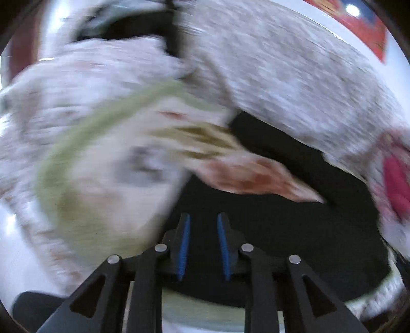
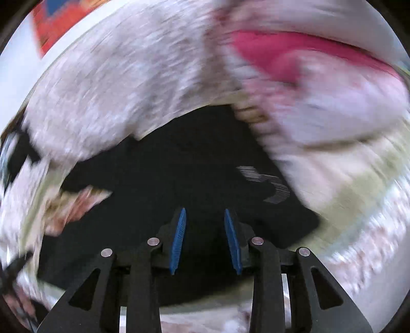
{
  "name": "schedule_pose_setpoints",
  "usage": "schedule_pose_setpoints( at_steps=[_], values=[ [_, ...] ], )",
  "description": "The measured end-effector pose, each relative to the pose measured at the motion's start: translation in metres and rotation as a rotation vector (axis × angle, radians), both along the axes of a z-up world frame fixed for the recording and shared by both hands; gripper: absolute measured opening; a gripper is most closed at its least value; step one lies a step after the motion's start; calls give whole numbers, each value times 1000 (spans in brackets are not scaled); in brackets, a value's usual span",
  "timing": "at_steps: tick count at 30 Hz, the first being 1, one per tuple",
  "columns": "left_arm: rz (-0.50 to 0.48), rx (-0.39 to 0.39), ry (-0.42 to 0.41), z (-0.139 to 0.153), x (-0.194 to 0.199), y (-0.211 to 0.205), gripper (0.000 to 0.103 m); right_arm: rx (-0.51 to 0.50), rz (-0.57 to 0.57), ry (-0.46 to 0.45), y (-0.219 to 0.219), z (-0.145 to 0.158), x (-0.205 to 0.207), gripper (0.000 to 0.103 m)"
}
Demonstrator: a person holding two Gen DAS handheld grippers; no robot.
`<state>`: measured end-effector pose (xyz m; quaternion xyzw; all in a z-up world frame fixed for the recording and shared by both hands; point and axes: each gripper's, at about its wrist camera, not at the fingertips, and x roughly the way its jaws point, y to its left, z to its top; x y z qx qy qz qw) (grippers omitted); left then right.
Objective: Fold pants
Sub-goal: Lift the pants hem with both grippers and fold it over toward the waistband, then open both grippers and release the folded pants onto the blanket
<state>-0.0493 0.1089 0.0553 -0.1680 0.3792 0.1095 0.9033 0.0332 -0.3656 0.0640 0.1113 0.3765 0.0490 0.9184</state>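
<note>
The black pants lie spread on a pale patterned cover, and both views are smeared by motion. My left gripper hovers over the dark cloth with a gap between its blue pads, and I see nothing pinched there. In the right wrist view the pants fill the middle and carry a small white printed mark. My right gripper is also open above the black fabric, its pads apart with nothing between them.
The cover around the pants has pale, green, pink and red patches. Beyond it lie a white surface and a red and blue item, also in the right wrist view. A dark blurred shape sits at the far edge.
</note>
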Motion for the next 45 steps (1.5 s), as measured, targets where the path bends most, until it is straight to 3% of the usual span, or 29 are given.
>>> schedule_pose_setpoints(
  at_steps=[3, 6, 8, 10, 13, 23, 25, 27, 30, 33, 39, 45],
  values=[
    [-183, -31, 33, -7, 33, -38, 27, -66, 90, 38, 27, -8, 28, 32],
    [-265, 7, 77, -25, 52, -68, 28, -148, 76, 109, 32, -31, 40, 32],
    [-271, 22, 134, -43, 57, -75, 28, -150, 44, 163, 23, -51, 42, 32],
    [-284, 54, 106, -47, 51, -76, 28, -118, 48, 139, 16, -50, 37, 32],
    [-261, 97, 123, -42, 54, -78, 29, -193, 36, 68, 23, -35, 31, 32],
    [-383, 130, 90, -28, 79, -120, 35, -203, 281, 45, 87, -30, 47, 47],
    [-381, 150, 93, -34, 81, -122, 36, -238, 311, 50, 96, -40, 45, 48],
    [-373, 152, 115, -45, 81, -120, 36, -278, 319, 122, 100, -57, 50, 49],
    [-372, 171, 96, -42, 76, -120, 38, -293, 312, 98, 101, -54, 47, 50],
    [-362, 152, 78, -35, 72, -118, 38, -258, 304, 51, 96, -45, 43, 50],
    [-303, 202, 58, -29, 71, -104, 38, -256, 241, 23, 86, -44, 42, 50],
    [-260, 218, 106, -45, 77, -96, 42, -214, 168, 111, 73, -57, 56, 52]
  ],
)
